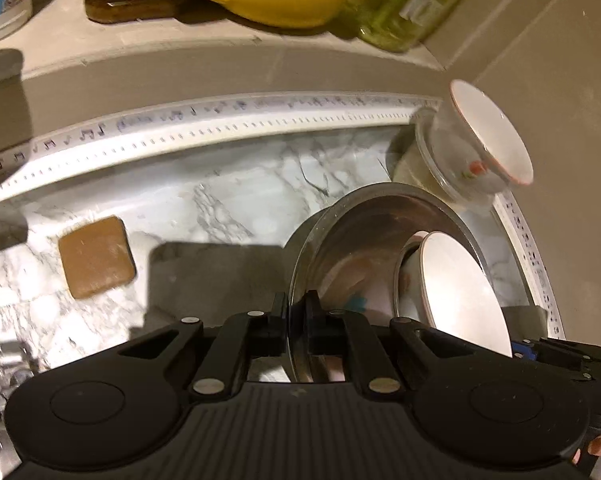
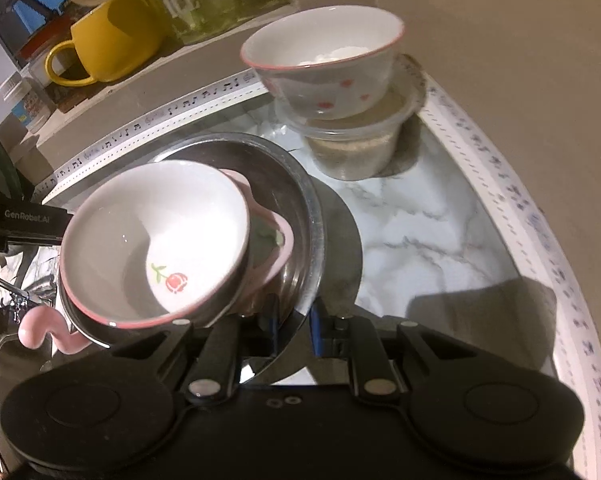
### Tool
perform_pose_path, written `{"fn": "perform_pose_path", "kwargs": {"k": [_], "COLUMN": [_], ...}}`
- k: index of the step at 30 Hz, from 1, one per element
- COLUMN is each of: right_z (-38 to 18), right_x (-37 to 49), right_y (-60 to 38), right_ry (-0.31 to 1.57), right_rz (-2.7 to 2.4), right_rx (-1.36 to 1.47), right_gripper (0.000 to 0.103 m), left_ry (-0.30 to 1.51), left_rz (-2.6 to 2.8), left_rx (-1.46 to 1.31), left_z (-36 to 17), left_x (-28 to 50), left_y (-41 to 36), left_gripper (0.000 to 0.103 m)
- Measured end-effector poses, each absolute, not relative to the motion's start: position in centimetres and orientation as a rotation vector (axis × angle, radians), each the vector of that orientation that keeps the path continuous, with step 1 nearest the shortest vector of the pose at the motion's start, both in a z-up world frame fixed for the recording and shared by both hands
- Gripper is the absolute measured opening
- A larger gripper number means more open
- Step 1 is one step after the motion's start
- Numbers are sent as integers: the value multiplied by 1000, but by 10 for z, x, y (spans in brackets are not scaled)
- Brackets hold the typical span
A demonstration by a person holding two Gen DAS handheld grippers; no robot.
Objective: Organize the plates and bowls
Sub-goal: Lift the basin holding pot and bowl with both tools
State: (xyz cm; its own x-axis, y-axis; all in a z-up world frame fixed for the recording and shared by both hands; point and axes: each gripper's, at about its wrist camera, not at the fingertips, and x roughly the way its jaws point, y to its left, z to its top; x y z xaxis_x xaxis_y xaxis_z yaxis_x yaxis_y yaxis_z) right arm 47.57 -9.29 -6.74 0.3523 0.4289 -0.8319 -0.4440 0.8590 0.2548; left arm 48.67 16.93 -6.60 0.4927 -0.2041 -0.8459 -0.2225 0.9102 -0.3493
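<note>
A steel plate (image 1: 360,232) is held tilted over the marble counter. My left gripper (image 1: 296,320) is shut on its near rim. My right gripper (image 2: 292,320) is shut on the same steel plate (image 2: 304,200) at the opposite rim. A white pink-rimmed bowl (image 2: 160,236) with a painted rose lies in the plate, on a pink dish (image 2: 278,232). In the left wrist view the white bowl (image 1: 460,292) shows edge-on. A second white bowl (image 2: 324,68) with red dots sits on a clear plastic tub (image 2: 356,148) at the back.
A yellow mug (image 2: 112,48) and a green bottle (image 1: 412,4) stand on the ledge behind. A brown square pad (image 1: 96,256) lies on the marble counter (image 2: 432,232). White trim with music notes (image 1: 220,120) borders the counter. A pink wavy handle (image 2: 48,332) shows at lower left.
</note>
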Motion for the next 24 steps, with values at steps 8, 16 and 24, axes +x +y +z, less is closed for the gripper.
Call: {"fn": "perform_pose_path", "kwargs": {"k": [8,16,24], "right_z": [-52,-43,-46], "right_x": [449,413,378], "right_y": [-137,-185,-226], "right_ry": [1075,1091,1121], "right_rz": [501,411,291], "right_rx": [6,43,99], "right_gripper": [16,16,16], "left_ry": [1090,1119,1155], "left_rz": [-70,-159,-257], "left_rx": [-413,-333,-271], "left_z": [-59,-54,-67], "left_x": [473,459,449], "left_y": [127,69,15], "left_gripper": [7,7,7]}}
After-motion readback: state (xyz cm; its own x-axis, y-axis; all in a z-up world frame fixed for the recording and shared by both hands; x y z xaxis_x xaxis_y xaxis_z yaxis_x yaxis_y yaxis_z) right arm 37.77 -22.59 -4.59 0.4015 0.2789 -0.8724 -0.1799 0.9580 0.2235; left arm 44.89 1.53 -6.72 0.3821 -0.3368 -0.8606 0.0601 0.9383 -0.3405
